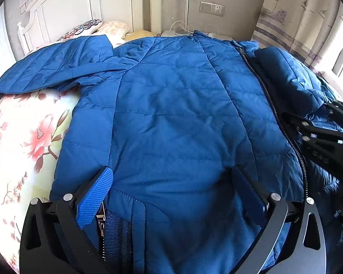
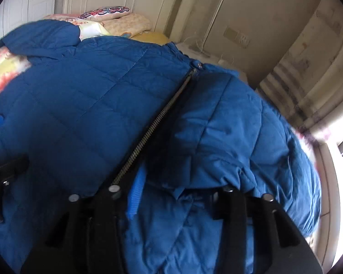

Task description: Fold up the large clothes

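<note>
Floral bedding (image 1: 22,137) is showing beside the jacket (image 1: 171,114), which is lying ahead of the left gripper (image 1: 171,189), jaws spread over its hem, pinching nothing, while the right gripper (image 2: 178,196), half-open over folded cloth, grip unclear, is likely finishing the side fold; the sleeve (image 1: 57,68) probably needs folding next.

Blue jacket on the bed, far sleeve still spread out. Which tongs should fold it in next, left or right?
Probably left. The left tongs stand open over the jacket hem, on the same side as the spread sleeve. The right tongs are beyond the zipper, over the bunched side.
</note>
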{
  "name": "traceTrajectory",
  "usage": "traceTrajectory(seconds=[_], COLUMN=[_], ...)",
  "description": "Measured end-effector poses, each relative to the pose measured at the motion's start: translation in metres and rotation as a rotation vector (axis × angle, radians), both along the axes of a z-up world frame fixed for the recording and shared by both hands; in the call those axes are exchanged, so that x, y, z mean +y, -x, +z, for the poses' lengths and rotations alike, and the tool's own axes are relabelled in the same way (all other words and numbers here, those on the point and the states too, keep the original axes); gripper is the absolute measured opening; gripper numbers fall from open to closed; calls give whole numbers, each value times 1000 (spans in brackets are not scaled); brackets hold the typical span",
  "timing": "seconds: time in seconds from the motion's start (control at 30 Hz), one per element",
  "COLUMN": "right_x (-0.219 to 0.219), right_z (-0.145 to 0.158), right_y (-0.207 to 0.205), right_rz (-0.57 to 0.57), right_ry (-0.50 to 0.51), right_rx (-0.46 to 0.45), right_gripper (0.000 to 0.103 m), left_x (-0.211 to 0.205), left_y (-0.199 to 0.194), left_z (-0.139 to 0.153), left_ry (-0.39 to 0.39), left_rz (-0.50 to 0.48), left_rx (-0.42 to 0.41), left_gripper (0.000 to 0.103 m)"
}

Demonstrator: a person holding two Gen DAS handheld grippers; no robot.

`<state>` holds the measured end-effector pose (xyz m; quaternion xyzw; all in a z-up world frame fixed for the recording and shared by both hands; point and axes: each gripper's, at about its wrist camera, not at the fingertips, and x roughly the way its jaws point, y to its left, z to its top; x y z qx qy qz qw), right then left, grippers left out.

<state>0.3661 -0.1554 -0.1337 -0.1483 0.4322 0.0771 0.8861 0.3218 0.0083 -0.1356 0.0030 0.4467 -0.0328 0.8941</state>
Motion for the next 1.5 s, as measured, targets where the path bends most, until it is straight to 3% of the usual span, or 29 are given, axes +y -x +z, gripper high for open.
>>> traceTrajectory(seconds=[0.07,0.2,0.27,0.37,0.43,0.5,0.53,0.6,0.63,0.77,0.9,0.93,1.0,1.03,1.17,1.27,1.37,1.43,1.5], right_x=[-16,-69,-120,-179,-212,-225,-225,-221,-212,-151,-51,-23,23,37,34,-13,-85,-122,-148], right_z=[12,42,52,60,51,36,27,18,20,84,136,141,144,145,149,131,84,49,18], right_y=[5,52,63,67,59,37,25,20,15,45,36,32,22,22,34,25,6,-1,-4], right_rz=[3,-59,-182,-404,-481,-505,-496,-464,-473,-326,-50,25,182,222,213,58,-221,-346,-401], right_ry=[-113,-269,-417,-529,-604,-602,-588,-578,-542,-491,-464,-453,-478,-495,-529,-509,-365,-297,-294], right_rx=[65,13,-60,-162,-156,-114,-78,-15,-28,-278,-346,-331,-251,-236,-287,-300,-215,-137,-63], right_gripper=[65,63,63,66,66,66,64,33,14,6,4,8,39,64,66,66,66,66,66], left_x=[0,-1,-1,-1,-1,-1,-1,-2,-1,1,-2,-2,0,1,8,8,4,3,5], left_y=[0,0,1,0,0,0,0,0,1,3,4,5,6,6,8,8,9,8,9], left_z=[0,1,1,1,1,1,0,1,1,4,5,6,7,8,11,11,12,12,14], left_ry=[-1,-3,-6,-12,-13,-13,-12,-10,-6,17,3,4,15,29,82,89,75,73,100], left_rz=[0,-1,0,0,0,0,0,0,-2,-13,-27,-29,-29,-28,-28,-30,-40,-48,-46], left_rx=[1,-1,0,0,0,0,0,-1,-2,-17,-24,-29,-36,-39,-49,-49,-51,-51,-39], left_gripper=[99,99,99,99,99,99,99,99,99,99,99,99,99,99,99,99,99,99,99])
